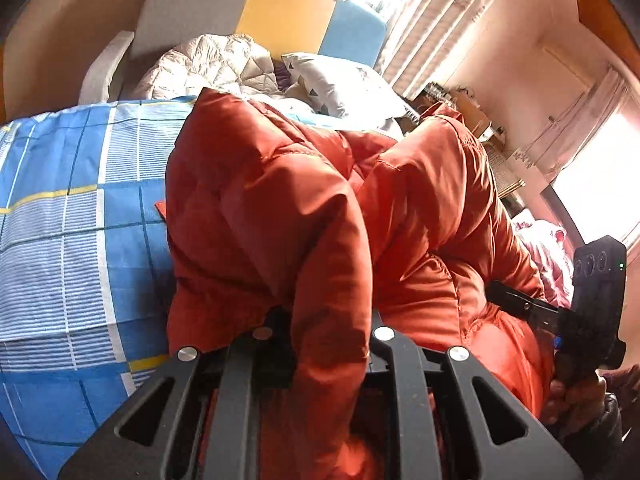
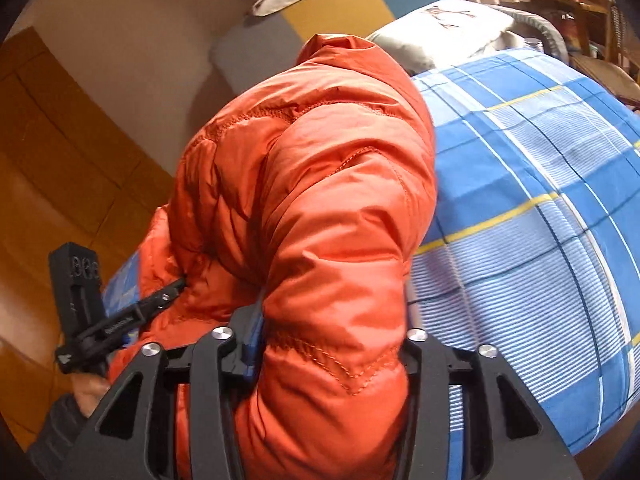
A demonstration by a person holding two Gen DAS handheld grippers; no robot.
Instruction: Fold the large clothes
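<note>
A puffy orange down jacket (image 1: 280,200) is bunched up and lifted over a bed with a blue checked sheet (image 1: 60,220). My left gripper (image 1: 328,332) is shut on a fold of the jacket, which runs between its narrow jaws. In the right wrist view a thick padded part of the jacket (image 2: 320,200) fills the wider gap of my right gripper (image 2: 332,340), whose jaws press on it from both sides. Each gripper also shows in the other's view, its fingers buried in the fabric: the right gripper (image 1: 516,304) and the left gripper (image 2: 168,292).
A white patterned pillow (image 1: 340,80) and a white quilted blanket (image 1: 208,64) lie at the bed's head, by a grey, yellow and blue headboard (image 1: 280,12). Pink clothing (image 1: 548,248) lies at the right. Wooden floor (image 2: 60,160) runs beside the checked sheet (image 2: 540,200). A hand (image 2: 92,392) holds the left gripper.
</note>
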